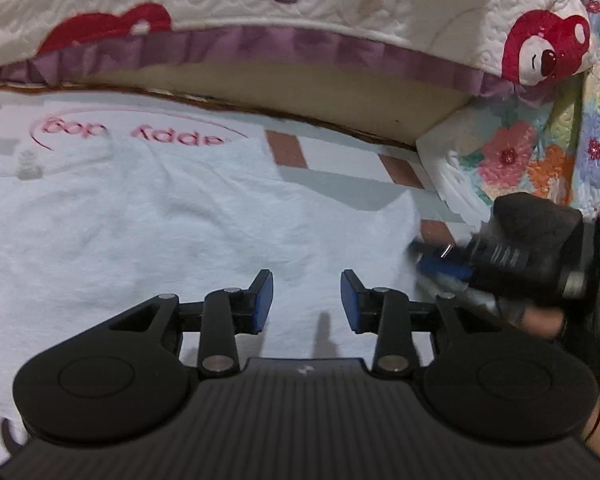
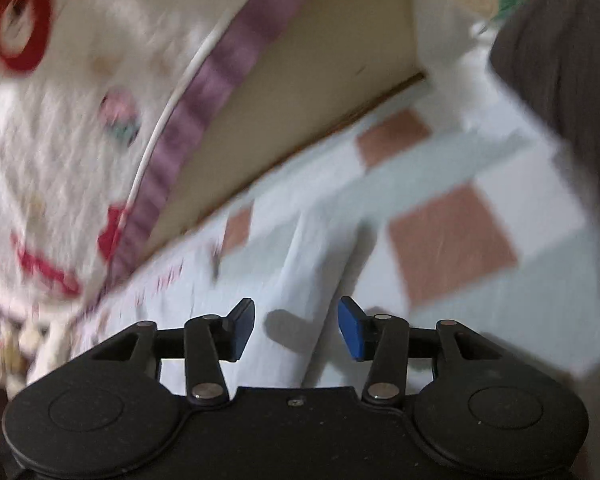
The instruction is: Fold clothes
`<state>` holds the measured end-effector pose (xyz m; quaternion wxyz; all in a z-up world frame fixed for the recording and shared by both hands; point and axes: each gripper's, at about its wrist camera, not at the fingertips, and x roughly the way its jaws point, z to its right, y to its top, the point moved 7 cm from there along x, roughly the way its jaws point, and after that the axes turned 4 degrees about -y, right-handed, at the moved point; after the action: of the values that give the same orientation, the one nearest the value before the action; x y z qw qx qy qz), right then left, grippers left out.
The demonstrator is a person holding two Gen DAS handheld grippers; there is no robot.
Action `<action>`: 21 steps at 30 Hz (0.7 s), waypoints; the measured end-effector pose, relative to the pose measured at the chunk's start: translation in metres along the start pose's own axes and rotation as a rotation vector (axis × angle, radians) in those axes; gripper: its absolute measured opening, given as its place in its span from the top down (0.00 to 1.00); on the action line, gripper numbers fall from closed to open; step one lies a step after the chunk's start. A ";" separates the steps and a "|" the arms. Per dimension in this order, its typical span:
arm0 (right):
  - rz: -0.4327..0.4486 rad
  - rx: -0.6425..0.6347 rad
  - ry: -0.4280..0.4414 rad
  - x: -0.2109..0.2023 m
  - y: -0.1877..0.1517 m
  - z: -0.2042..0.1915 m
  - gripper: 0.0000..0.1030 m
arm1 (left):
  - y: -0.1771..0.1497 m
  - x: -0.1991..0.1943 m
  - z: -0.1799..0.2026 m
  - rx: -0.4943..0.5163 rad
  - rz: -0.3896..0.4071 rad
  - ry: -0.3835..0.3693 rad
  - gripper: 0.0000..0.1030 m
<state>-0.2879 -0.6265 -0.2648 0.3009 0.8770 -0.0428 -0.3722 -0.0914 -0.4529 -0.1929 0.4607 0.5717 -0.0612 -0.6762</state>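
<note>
A white T-shirt (image 1: 172, 232) with a pink printed logo (image 1: 132, 132) lies flat on a checkered sheet (image 1: 340, 184). My left gripper (image 1: 306, 300) hovers low over the shirt's near part, open, with only cloth showing between its blue pads. My right gripper (image 1: 422, 254) appears blurred at the shirt's right edge, held by a gloved hand (image 1: 540, 220). In the right wrist view the right gripper (image 2: 296, 320) is open above a white fold of the shirt (image 2: 320, 272), and nothing is clamped. That view is motion-blurred.
A quilted white cover (image 1: 340, 8) with red bear and strawberry prints and a purple frill (image 1: 260, 40) hangs beyond the shirt. A floral quilt (image 1: 540, 152) lies at the right. The sheet's brown squares (image 2: 448, 240) show beside the shirt. Dark fabric (image 2: 560, 60) fills the right wrist view's upper right.
</note>
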 end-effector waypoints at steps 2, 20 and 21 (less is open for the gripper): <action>0.032 -0.082 -0.030 0.004 -0.014 -0.011 0.48 | 0.002 -0.001 0.008 -0.030 0.016 -0.046 0.65; -0.076 -1.091 0.287 -0.010 -0.165 -0.175 0.63 | -0.021 -0.034 -0.052 -0.273 0.107 -0.043 0.58; -0.081 -1.062 0.317 -0.020 -0.166 -0.172 0.63 | -0.021 -0.037 -0.051 -0.273 0.114 -0.049 0.57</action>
<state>-0.2101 -0.4004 -0.2519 0.6900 0.6509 0.2303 -0.2172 -0.0635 -0.3925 -0.1968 0.5702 0.4825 -0.0120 -0.6648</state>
